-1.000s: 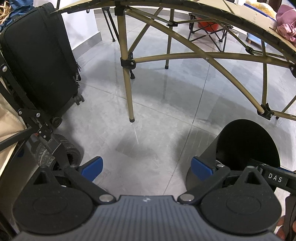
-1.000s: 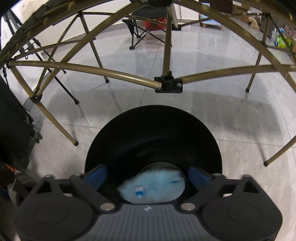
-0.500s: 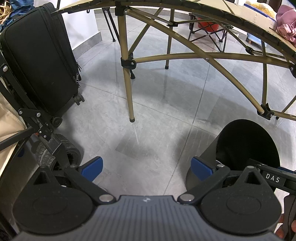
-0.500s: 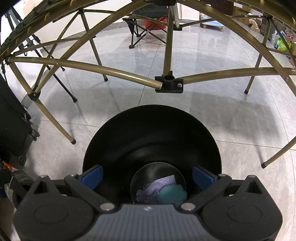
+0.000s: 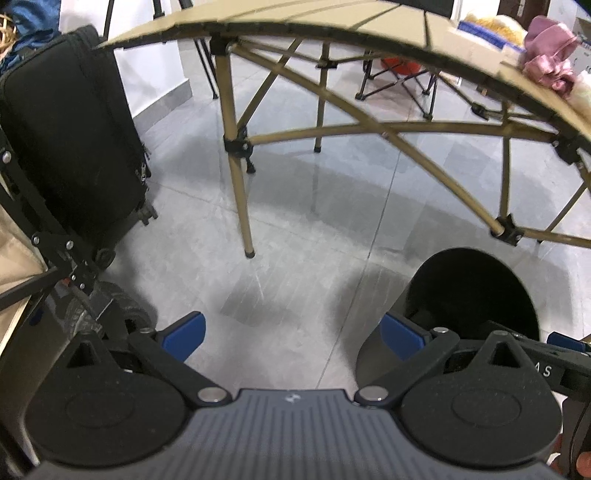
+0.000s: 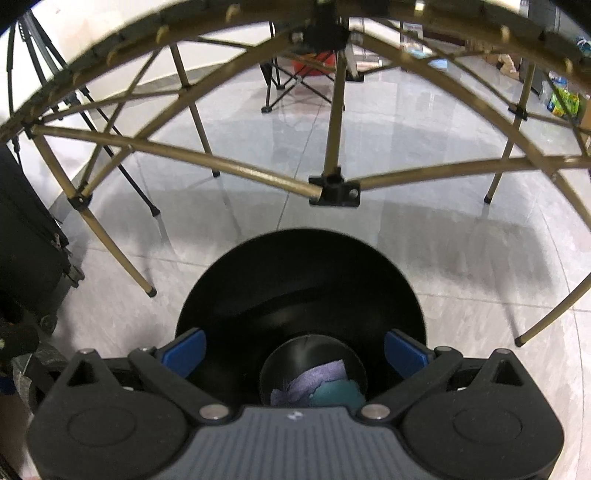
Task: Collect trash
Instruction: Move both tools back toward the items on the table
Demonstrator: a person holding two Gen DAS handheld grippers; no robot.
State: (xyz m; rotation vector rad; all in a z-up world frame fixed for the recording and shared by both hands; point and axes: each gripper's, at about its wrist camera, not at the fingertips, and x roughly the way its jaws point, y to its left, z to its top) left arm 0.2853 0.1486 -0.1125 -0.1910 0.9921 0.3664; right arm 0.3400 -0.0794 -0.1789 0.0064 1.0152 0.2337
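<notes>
Directly over bin (image 6: 301,280), right gripper (image 6: 295,349) hangs with jaws spread wide, nothing between pads; placement suits dropping trash straight down. Trash (image 6: 317,386), purple and teal scraps, lies at bin bottom. Left gripper (image 5: 291,334) likewise wide open and empty, held beside bin (image 5: 469,291) above bare floor (image 5: 295,229), clear of drop path. Beyond: table (image 5: 369,22) on crossed legs, suitcase (image 5: 70,147) at left. Judgement: next trash probably on tabletop.

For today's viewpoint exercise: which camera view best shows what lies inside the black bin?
The right wrist view: it looks straight down into the black bin, showing purple and teal scraps at the bottom. The left wrist view shows only its dark mouth from the side.
</notes>
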